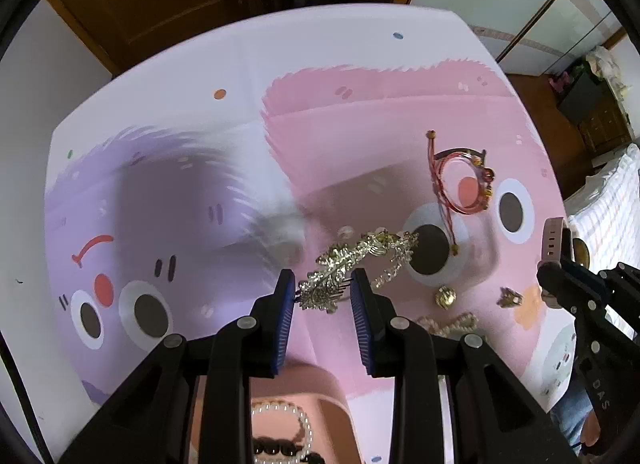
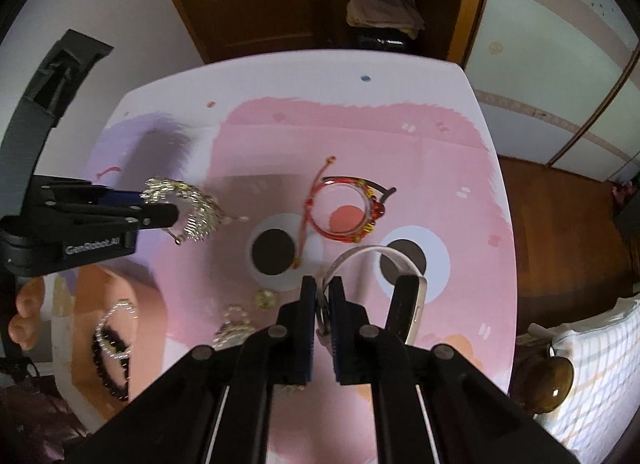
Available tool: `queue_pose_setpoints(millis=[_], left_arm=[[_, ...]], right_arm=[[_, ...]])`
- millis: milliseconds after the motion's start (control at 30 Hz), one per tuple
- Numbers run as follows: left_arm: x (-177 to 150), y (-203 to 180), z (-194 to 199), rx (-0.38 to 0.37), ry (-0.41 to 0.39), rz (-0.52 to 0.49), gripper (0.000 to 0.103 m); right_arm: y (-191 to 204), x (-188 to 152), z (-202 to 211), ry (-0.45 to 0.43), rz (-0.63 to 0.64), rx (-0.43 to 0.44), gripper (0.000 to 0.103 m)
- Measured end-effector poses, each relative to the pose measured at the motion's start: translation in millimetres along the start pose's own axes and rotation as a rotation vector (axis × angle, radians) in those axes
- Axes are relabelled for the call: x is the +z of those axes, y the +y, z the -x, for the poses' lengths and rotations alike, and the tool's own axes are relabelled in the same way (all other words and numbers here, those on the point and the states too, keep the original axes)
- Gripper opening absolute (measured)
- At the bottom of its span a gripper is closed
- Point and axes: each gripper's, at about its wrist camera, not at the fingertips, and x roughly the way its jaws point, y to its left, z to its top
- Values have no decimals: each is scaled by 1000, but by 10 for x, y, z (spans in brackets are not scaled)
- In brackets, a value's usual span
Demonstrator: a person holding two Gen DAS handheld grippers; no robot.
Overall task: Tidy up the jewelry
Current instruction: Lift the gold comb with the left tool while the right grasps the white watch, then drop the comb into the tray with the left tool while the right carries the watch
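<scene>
Currently, you are holding the left gripper (image 1: 323, 290) above the table (image 1: 168, 75), with its blue pads (image 1: 285, 304) set apart and a gold hair comb (image 1: 352, 264) lying between them. The comb's near end is sitting between the fingertips, and its thin teeth are touching the left pad; whether the right pad is also touching cannot be told. In the right wrist view the same comb (image 2: 188, 203) is hanging at the tip of that gripper (image 2: 158, 203), raised off the cloth over the left part of the table.

You are keeping the right gripper (image 2: 323, 296) clamped on the pink watch (image 2: 376, 260): its jaws are closed on the strap, and the band is arching up and to the right of the fingertips, with the watch body resting against the right side of the gripper.

Beyond the right gripper, a red cord bracelet (image 2: 344, 207) is lying flat on the pink part of the cloth, well apart from both tools. A small gold charm (image 2: 266, 298) and a pale beaded piece (image 2: 234, 328) are lying near the right gripper on its left side. A pink tray (image 2: 148, 304) is sitting at the near left, holding a pearl bracelet (image 2: 116, 328) and a dark bead bracelet (image 2: 110, 368); it lies below and nearer than the left gripper.
</scene>
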Motion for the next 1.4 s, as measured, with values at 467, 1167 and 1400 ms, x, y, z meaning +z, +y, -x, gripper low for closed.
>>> queue_pose_setpoints(millis=[467, 1167, 1400], left_arm=[[-628, 107, 810, 0, -99, 19, 26], [-2178, 287, 815, -88, -36, 26, 26], [-2255, 356, 461, -111, 16, 61, 27]], right_arm=[[534, -200, 609, -64, 94, 131, 6], [1444, -509, 622, -11, 215, 280, 6], [1634, -556, 371, 43, 229, 320, 6]])
